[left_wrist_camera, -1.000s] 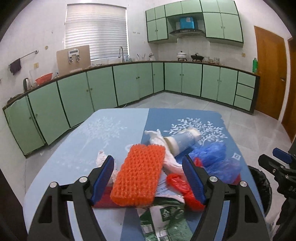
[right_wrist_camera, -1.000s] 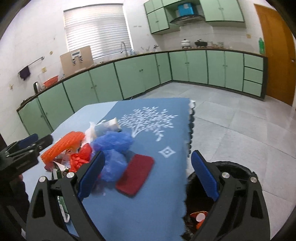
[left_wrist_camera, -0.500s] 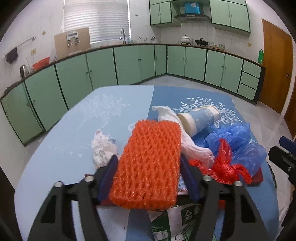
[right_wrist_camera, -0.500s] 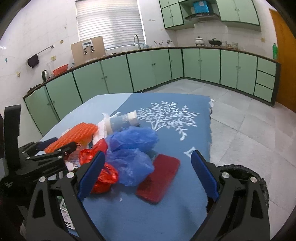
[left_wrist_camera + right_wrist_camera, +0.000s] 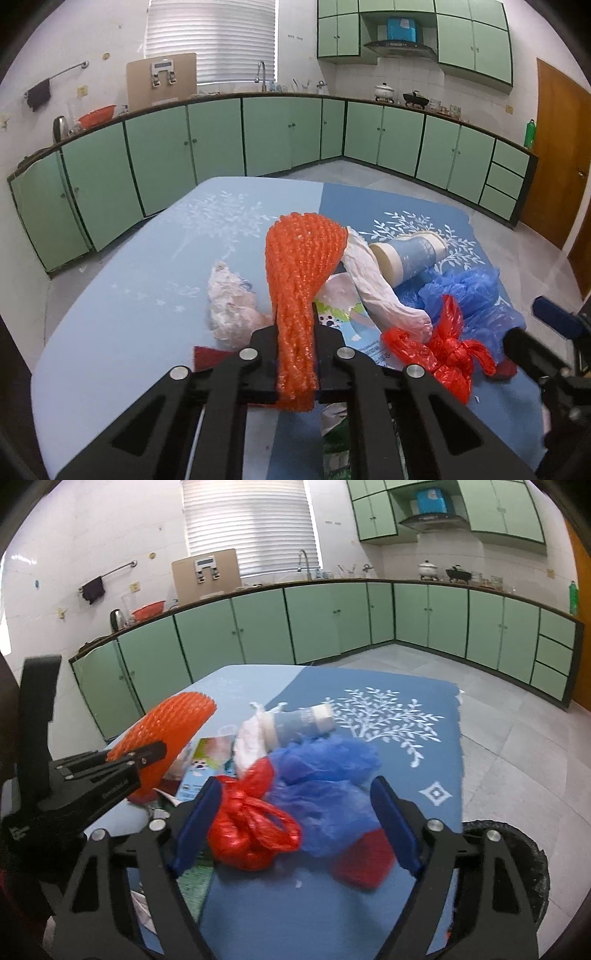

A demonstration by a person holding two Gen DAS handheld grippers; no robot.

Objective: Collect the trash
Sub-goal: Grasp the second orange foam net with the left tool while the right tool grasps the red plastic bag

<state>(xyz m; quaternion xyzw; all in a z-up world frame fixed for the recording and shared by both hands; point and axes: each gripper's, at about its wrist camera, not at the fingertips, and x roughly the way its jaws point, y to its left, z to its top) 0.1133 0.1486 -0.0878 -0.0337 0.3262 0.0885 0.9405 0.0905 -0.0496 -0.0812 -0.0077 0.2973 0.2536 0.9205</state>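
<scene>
At the left of our table point(image 5: 110, 332), covered in a light and dark blue cloth printed with white trees, our left gripper point(image 5: 295, 332) is clenched on an orange foam net sleeve point(image 5: 299, 266), squeezing its near end into a narrow neck while the far end fans out wide above the pile of trash. Just left of the sleeve we see a crumpled white wrapper point(image 5: 231, 306) lying on the cloth, with a dark red flat piece point(image 5: 208, 356) showing beneath it. To the right of the sleeve, a twisted white plastic bag point(image 5: 376, 284) trails across printed paper packaging point(image 5: 341, 312), and behind it a blue and cream paper cup point(image 5: 410, 254) lies on its side. Further right sit a knotted red plastic bag point(image 5: 251, 827) and a heap of blue plastic bags point(image 5: 325, 775), touching one another. Our right gripper point(image 5: 295, 823) has just been closing but remains released, its blue-padded jaws standing either side of the red bag and the near blue bag, with neither pad pressing on them as far as we can tell. A red flat pad point(image 5: 364, 860) lies partly under the blue plastic beside the right jaw. At the far right, below the table's edge, the dark rim of a black trash bin point(image 5: 517, 845) stands on the tiled floor.
</scene>
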